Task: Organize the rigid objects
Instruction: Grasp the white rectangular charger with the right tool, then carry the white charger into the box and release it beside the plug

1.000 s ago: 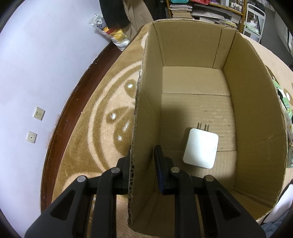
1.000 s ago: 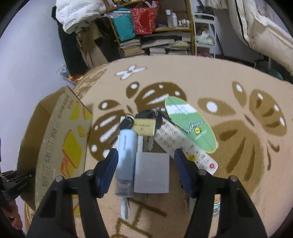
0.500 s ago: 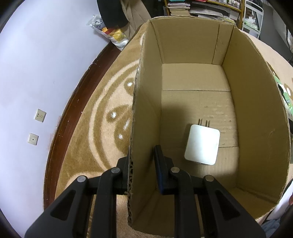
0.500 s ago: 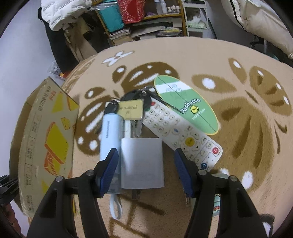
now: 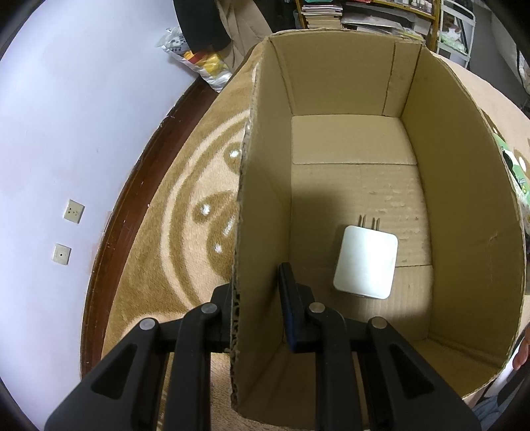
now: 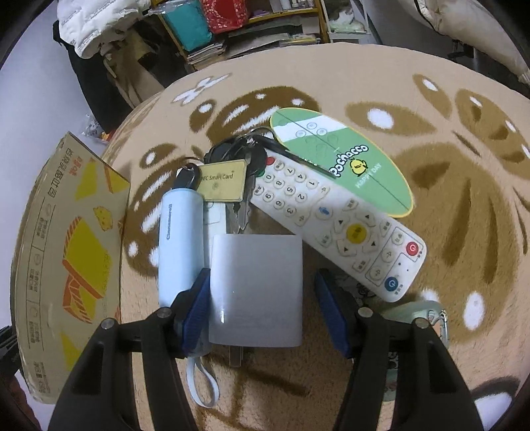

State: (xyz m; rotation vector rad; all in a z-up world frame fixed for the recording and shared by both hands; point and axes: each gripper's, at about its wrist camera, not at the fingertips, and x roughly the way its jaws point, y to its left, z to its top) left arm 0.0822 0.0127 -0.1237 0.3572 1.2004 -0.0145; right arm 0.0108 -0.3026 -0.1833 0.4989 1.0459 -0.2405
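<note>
My left gripper (image 5: 256,298) is shut on the left wall of an open cardboard box (image 5: 261,199), one finger inside and one outside. A white charger (image 5: 366,262) with prongs lies on the box floor. My right gripper (image 6: 265,305) is open and straddles a grey square charger (image 6: 256,288) on the rug. Beside it lie a light blue power bank (image 6: 180,245), a bunch of keys with a gold card (image 6: 223,180), a white remote (image 6: 338,225) and a green oval card (image 6: 341,162). The box (image 6: 66,252) stands at the left.
A patterned tan rug (image 6: 447,199) covers the floor. A white wall (image 5: 66,132) with sockets and a dark baseboard runs left of the box. Shelves with books and bags (image 6: 232,30) stand at the back. A pale green strap with a clip (image 6: 427,311) lies by the right finger.
My right gripper has moved forward and down, so the grey charger now sits between its fingers. My left gripper keeps its hold on the box wall.
</note>
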